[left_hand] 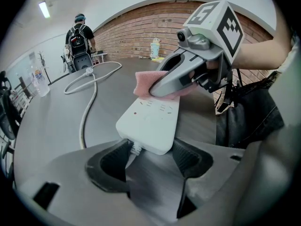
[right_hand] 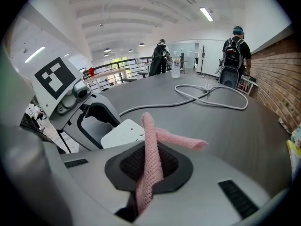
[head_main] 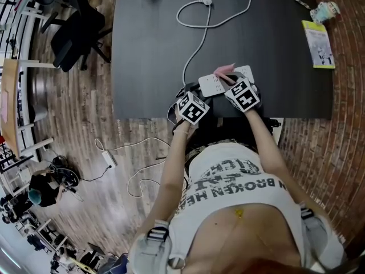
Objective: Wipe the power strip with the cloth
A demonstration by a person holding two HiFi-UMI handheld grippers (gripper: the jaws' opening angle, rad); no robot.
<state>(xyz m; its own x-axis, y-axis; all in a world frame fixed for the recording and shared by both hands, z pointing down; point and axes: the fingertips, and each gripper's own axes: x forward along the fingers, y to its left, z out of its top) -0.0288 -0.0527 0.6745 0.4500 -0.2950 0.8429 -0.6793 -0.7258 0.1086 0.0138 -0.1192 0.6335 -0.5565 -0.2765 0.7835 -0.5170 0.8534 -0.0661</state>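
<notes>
A white power strip [left_hand: 149, 124] of smooth, faintly glossy plastic is shown at the centre of the left gripper view, lying on a dark table [left_hand: 56, 121] with a smooth matt top. Its cable [left_hand: 89, 102] is sheathed in smooth white rubbery material. At the lower middle of the right gripper view, a pink cloth [right_hand: 150, 140] of coarse, ribbed knit is seen between black ridged rubbery pads [right_hand: 127, 166] set into the matt grey plastic of the right gripper [right_hand: 149, 168]. Rough red brick wall [left_hand: 136, 32] is shown at the top of the left gripper view, and grained wooden floor planks [head_main: 80, 124] at the left of the head view.
</notes>
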